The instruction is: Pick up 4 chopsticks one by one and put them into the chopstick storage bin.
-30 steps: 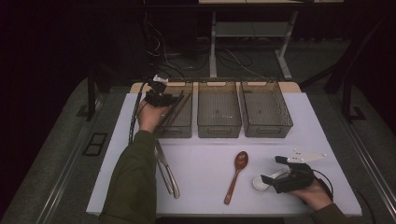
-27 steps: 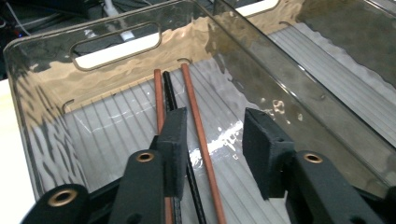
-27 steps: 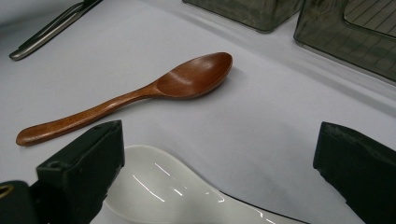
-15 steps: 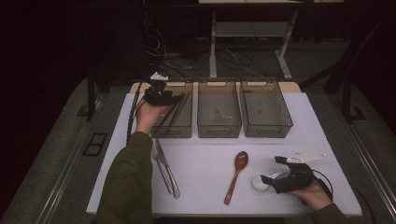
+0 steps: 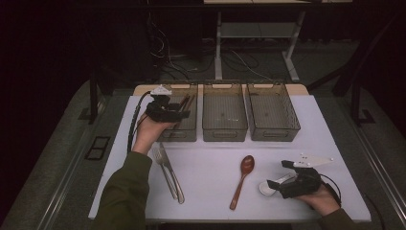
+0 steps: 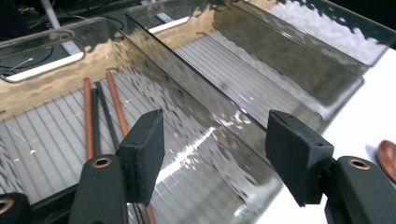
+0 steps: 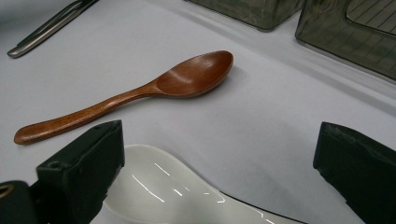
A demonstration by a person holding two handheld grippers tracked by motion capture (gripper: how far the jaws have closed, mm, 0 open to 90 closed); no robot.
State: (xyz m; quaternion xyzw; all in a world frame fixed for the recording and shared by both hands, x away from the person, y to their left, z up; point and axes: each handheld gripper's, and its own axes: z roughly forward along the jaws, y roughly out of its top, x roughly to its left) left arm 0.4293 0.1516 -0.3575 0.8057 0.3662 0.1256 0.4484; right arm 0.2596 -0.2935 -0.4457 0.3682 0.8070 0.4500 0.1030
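Observation:
My left gripper [image 5: 181, 114] hangs open over the near end of the left clear bin [image 5: 187, 135], with nothing between its jaws [image 6: 217, 149]. Brown and black chopsticks [image 6: 88, 116] lie on that bin's floor, seen in the high view as chopsticks [image 5: 185, 102]. My right gripper [image 5: 278, 173] rests low at the table's front right, open [image 7: 219, 172], its jaws on either side of a white ceramic spoon [image 7: 163, 186]. A wooden spoon [image 5: 243, 178] lies just left of it, bowl toward the bins [image 7: 187, 79].
A middle bin [image 5: 224, 129] and a right bin [image 5: 273, 132] stand in a row beside the left one on the white table [image 5: 210, 158]. A metal fork and knife [image 5: 168, 173] lie side by side at the front left, close to the left forearm.
The left hand and its gripper have drawn back a little toward the near end of the left bin. The right gripper has stayed put.

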